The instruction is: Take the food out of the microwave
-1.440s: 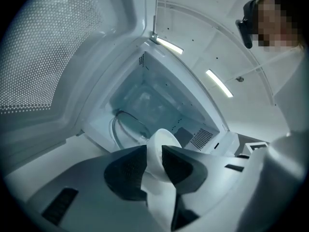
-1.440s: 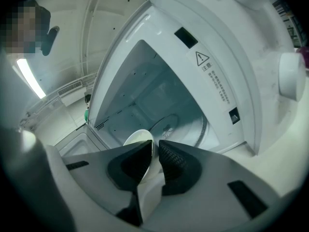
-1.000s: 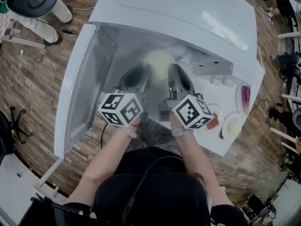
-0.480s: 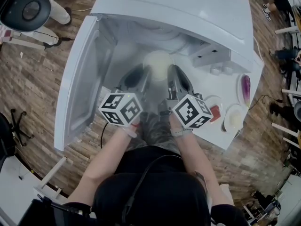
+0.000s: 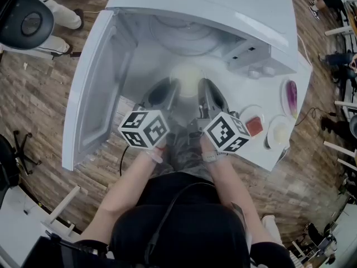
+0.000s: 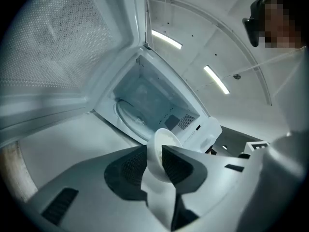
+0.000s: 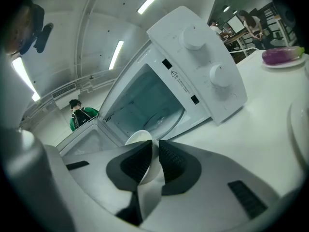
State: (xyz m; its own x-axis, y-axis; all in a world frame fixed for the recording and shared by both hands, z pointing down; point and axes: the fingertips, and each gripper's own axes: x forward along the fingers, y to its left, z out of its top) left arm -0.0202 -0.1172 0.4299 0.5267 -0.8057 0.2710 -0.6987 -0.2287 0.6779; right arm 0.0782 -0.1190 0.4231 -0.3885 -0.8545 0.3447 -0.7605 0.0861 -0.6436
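The white microwave (image 5: 223, 10) stands open, its door (image 5: 92, 88) swung out to the left and its glass turntable (image 5: 184, 29) bare. A pale round bowl (image 5: 187, 78) of food hangs in front of the opening, over the white table (image 5: 268, 155). My left gripper (image 5: 173, 88) is shut on the bowl's left rim and my right gripper (image 5: 201, 88) on its right rim. In the left gripper view the bowl's rim (image 6: 164, 139) sits pinched between the jaws of the left gripper (image 6: 155, 153). The right gripper view shows the rim (image 7: 137, 138) clamped by the right gripper (image 7: 153, 153).
Right of the microwave on the table are a plate with a purple item (image 5: 290, 96), a dish with something red (image 5: 254, 125) and a small white dish (image 5: 279, 132). A person in green (image 7: 79, 116) stands far off. Wooden floor and chair legs surround the table.
Both grippers have drawn the bowl back out of the microwave cavity toward the person. The turntable, hidden behind the bowl before, now shows.
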